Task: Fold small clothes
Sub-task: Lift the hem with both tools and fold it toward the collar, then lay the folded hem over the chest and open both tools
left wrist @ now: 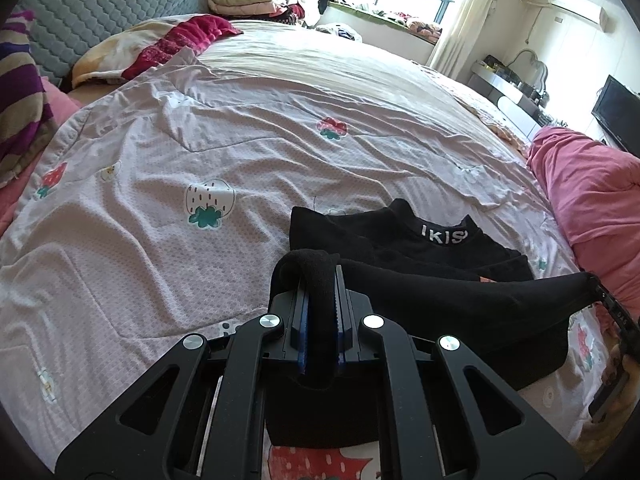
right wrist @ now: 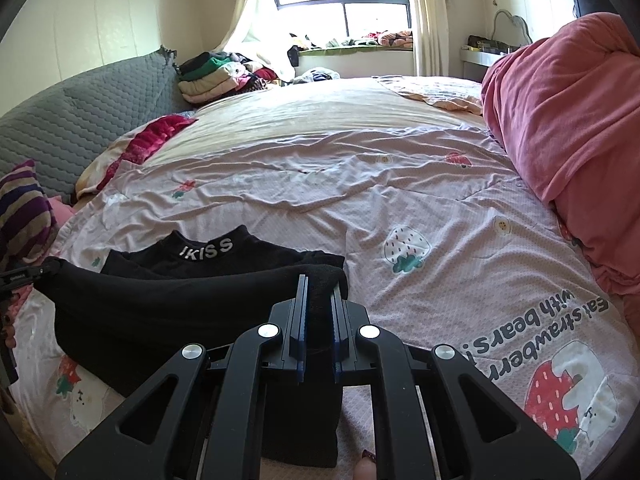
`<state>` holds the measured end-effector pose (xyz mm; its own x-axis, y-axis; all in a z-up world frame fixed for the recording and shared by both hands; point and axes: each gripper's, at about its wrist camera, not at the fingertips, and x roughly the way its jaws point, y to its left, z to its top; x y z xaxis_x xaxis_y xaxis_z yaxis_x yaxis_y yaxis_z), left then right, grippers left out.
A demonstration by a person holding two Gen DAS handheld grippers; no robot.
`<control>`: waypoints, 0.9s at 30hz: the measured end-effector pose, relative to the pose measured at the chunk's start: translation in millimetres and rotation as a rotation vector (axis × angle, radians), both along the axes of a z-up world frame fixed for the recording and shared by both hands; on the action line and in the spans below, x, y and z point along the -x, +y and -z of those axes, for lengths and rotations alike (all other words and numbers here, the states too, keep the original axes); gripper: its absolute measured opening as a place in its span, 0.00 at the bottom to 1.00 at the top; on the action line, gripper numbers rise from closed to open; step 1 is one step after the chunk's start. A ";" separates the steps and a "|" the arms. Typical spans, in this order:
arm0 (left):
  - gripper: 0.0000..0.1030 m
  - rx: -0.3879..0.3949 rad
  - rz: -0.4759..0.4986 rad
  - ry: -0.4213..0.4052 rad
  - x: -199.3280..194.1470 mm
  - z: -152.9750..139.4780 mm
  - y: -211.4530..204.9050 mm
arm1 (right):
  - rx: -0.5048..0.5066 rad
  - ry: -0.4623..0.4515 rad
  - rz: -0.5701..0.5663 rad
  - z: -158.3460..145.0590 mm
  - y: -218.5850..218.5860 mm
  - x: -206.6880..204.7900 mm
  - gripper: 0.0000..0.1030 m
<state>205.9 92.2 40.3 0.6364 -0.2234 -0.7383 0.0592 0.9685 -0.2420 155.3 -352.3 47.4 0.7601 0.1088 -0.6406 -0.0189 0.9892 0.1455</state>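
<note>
Both the left gripper (left wrist: 320, 276) and right gripper (right wrist: 320, 292) pinch the hem corners of the black garment (left wrist: 432, 248) at lower centre, mid-fold; next, the hem likely needs lowering onto the collar.

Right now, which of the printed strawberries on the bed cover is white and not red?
The white strawberry with dark seed marks and green leaves, left of the black garment; the red strawberry lies farther up.
</note>
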 end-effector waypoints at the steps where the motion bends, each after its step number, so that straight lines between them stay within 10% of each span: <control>1: 0.04 -0.002 0.000 0.002 -0.6 1.5 -0.5 | 0.001 0.003 0.000 1.5 0.1 -0.9 0.08; 27: 0.23 -0.085 -0.034 -0.087 15.2 -10.1 -1.2 | 0.043 -0.007 0.016 15.9 3.5 9.4 0.28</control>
